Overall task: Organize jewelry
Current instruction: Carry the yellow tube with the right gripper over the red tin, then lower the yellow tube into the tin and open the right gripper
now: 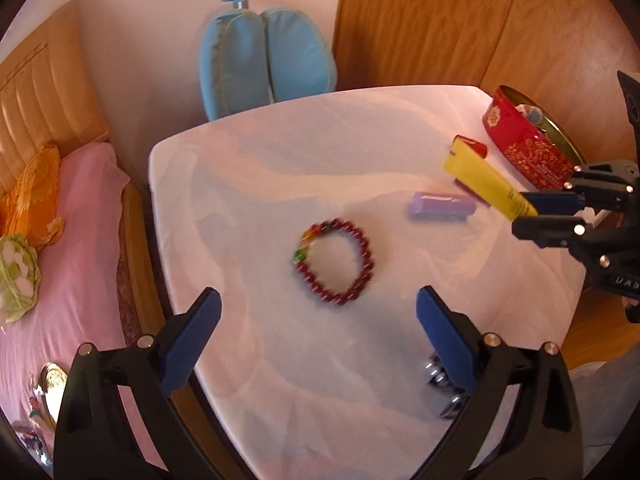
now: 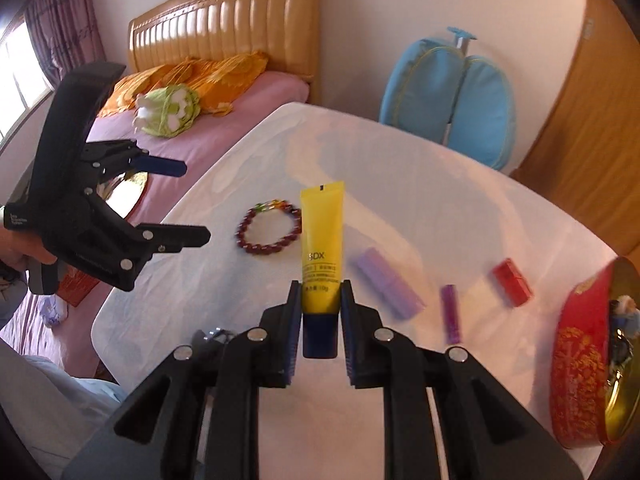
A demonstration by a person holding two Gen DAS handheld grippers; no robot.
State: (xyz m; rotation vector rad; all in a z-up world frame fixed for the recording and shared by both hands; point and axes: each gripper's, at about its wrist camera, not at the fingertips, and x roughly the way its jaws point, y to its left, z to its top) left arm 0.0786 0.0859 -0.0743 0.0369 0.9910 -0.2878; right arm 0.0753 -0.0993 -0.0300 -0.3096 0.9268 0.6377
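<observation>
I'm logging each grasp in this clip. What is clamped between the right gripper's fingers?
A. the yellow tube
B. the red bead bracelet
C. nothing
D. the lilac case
A: the right gripper is closed on the dark cap end of the yellow tube, while the bead bracelet and the lilac case lie on the white table.

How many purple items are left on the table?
2: a pale lilac box beside the held yellow tube, and a small darker purple stick right of it. More may hide behind fingers.
</observation>
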